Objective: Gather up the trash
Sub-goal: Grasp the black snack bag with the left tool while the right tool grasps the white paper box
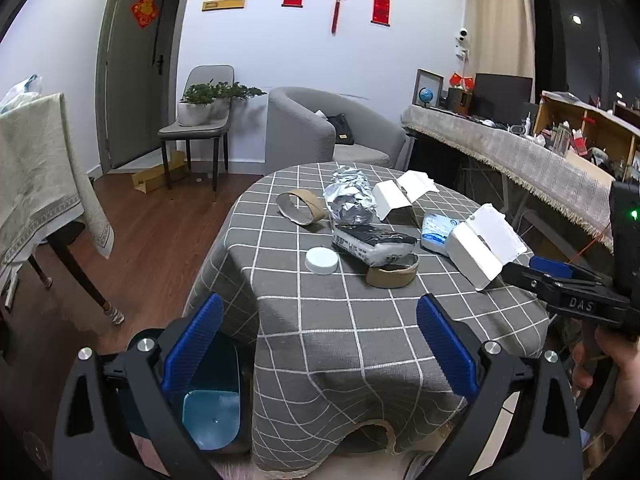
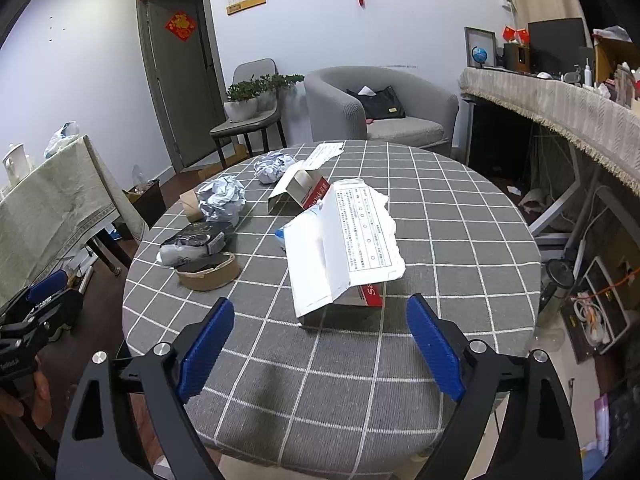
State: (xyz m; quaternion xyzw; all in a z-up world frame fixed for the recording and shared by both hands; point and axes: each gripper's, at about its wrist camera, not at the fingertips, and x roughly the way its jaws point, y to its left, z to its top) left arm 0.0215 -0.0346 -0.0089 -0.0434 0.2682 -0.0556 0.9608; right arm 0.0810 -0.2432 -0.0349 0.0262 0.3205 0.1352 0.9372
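The right gripper point(image 2: 320, 344) stands wide open and empty. The torn box point(image 2: 344, 252) lies on the table point(image 2: 460, 216) just beyond its fingertips, long axis running near to far. The left gripper point(image 1: 320, 352), also open and empty, is farther off.

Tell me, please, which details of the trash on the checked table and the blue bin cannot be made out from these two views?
- Blue plastic bin, left wrist view: partly hidden by the left gripper; absent from the right view.
- Torn white cardboard box, right wrist view: its flap covers the contents; print too small to read.
- Blue-and-white plastic packet: mostly hidden behind that box in both views.
- Brown cardboard tape ring: a black-and-silver foil pouch overlaps its far side.
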